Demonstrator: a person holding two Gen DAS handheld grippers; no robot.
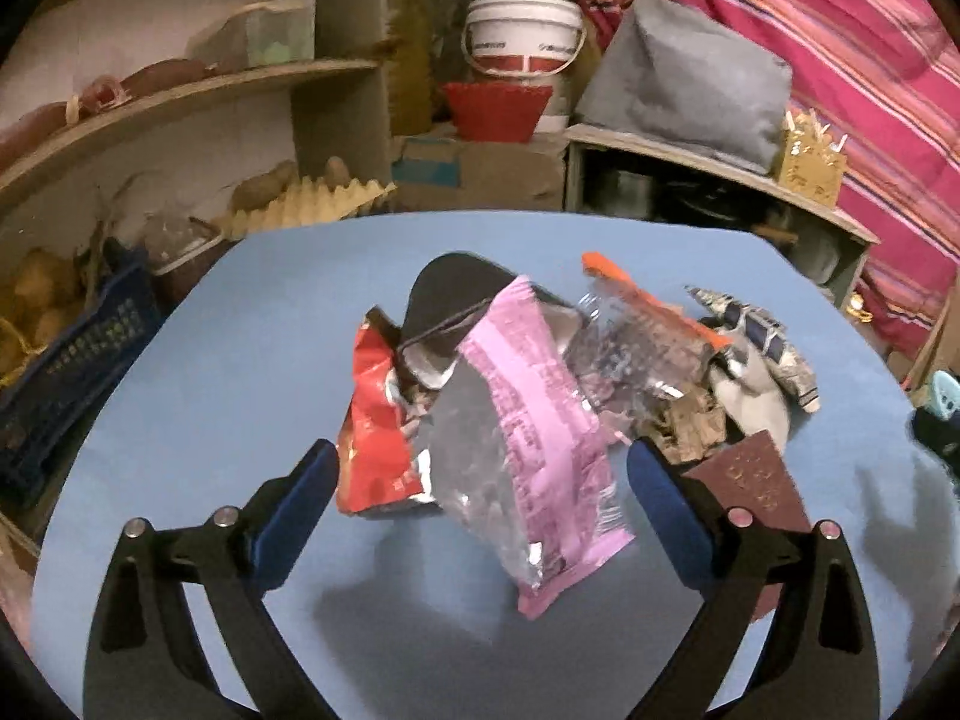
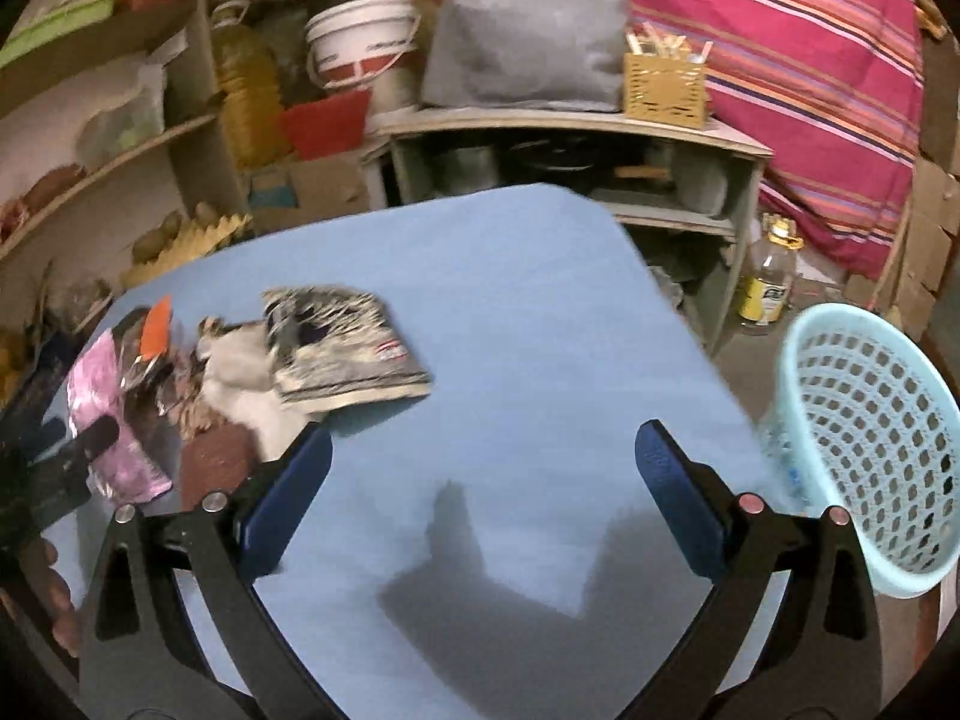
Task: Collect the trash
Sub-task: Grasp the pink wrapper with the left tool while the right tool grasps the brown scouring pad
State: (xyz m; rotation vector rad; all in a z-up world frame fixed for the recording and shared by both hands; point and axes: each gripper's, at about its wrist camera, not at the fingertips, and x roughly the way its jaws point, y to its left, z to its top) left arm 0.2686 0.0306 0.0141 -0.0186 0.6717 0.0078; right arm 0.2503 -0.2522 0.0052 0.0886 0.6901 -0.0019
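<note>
A pile of trash sits in the middle of the blue desk (image 1: 240,372). On top, closest to the left gripper (image 1: 483,471), is a pink wrapper (image 1: 540,444) with a shiny clear side. It lies between the 2 blue fingers (image 1: 300,498), but they do not touch it. Those fingers are spread wide and hold nothing. Just beside the pink wrapper is a red snack bag (image 1: 375,420). Behind them is a black flat thing (image 1: 444,300), and next to that a clear bag with an orange strip (image 1: 642,324). Further over lie a black and white printed packet (image 1: 762,330), some brown crumpled scraps (image 1: 690,420) and a dark red booklet (image 1: 750,480).

The right gripper (image 2: 483,468) is over a bare part of the desk, to the side of the pile. Its fingers (image 2: 288,498) are wide apart too, with nothing in them. A light blue basket (image 2: 870,450) with holes is off the desk edge on that side, tipped over a bit.

Behind the desk are wooden shelves (image 1: 180,96), a white bucket (image 1: 522,30), a grey bag (image 1: 690,72) and a pink striped cloth (image 1: 840,30)
</note>
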